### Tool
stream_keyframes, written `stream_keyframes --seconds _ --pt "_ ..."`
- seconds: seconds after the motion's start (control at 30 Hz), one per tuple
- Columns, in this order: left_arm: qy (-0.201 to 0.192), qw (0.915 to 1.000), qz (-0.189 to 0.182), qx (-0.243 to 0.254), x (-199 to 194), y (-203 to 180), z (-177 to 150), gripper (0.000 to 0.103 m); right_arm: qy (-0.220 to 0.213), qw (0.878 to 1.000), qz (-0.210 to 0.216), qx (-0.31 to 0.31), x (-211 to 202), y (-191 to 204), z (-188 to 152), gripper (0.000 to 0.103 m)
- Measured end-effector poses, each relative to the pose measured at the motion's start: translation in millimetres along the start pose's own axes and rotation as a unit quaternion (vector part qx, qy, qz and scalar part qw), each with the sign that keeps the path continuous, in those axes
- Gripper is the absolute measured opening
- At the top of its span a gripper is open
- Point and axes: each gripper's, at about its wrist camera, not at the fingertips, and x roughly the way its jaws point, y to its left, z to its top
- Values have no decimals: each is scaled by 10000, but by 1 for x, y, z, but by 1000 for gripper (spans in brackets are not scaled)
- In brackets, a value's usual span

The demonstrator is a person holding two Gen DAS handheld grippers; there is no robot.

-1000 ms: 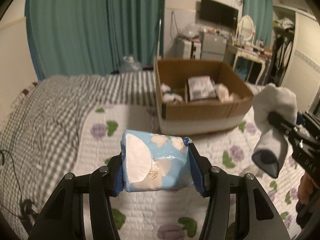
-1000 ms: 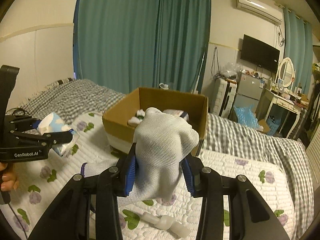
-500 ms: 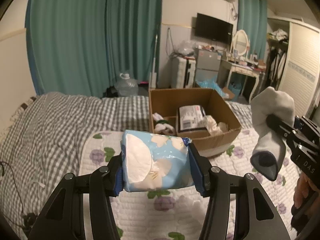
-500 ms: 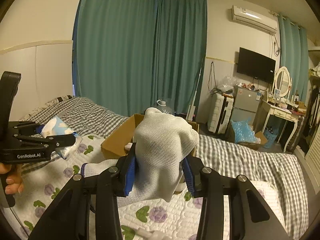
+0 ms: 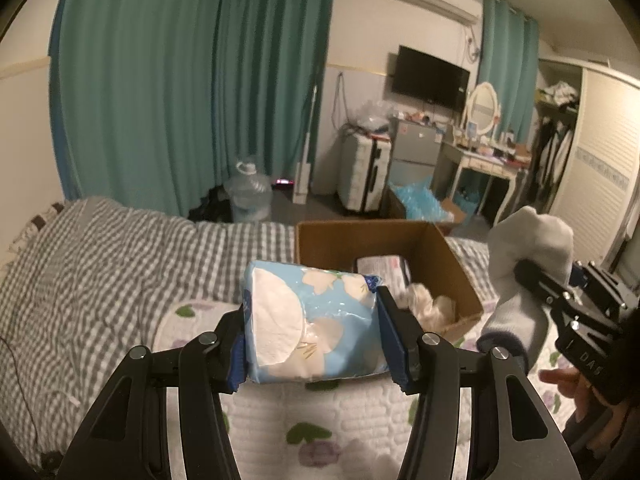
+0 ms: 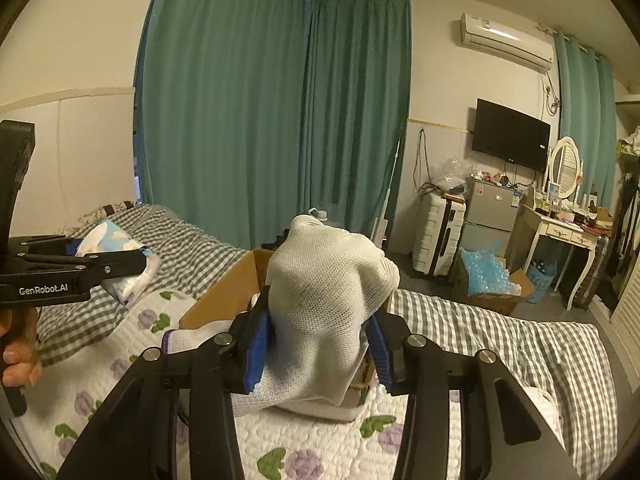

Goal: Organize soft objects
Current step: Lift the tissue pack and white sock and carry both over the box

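Note:
My left gripper [image 5: 312,308] is shut on a blue tissue pack [image 5: 320,332] with white flowers, held above the floral quilt [image 5: 320,412]. Just behind the pack stands the open cardboard box [image 5: 460,264], holding a white packet [image 5: 380,270] and crumpled white soft items [image 5: 428,304]. My right gripper [image 6: 320,320] holds a white mesh sock [image 6: 324,272] up in front of the box [image 6: 224,300]. Its jaws are opening slightly, though the pads still press the sock. The sock [image 5: 520,240] also hangs at the right of the left wrist view, and the tissue pack [image 6: 116,240] shows at the left of the right wrist view.
A grey checked blanket [image 5: 100,272] covers the bed's left and far side. Beyond the bed are teal curtains [image 5: 192,80], a water jug [image 5: 248,192], a white suitcase [image 5: 364,176], a small fridge [image 5: 412,148] and a dressing table [image 5: 488,160]. A hand [image 6: 18,352] grips the left handle.
Both grippers have risen with their loads. The box now sits lower in both views and partly behind the tissue pack and the sock.

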Motion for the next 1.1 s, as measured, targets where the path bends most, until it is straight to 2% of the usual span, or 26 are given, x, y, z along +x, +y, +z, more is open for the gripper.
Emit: stream_keyframes --seconds 0.2,0.43,0.77,1.1 --pt "-50 10000 33 -14 9 1 8 53 27 9999 -57 87 18 -5 8 44" --pt "-93 9999 61 -50 26 2 19 53 99 9994 62 335 41 -25 13 44" --pt "-133 9999 32 8 58 -13 28 53 287 9994 23 201 73 -35 11 44" --pt "250 9994 60 221 119 -29 26 53 680 9975 115 -159 116 -26 -6 44"
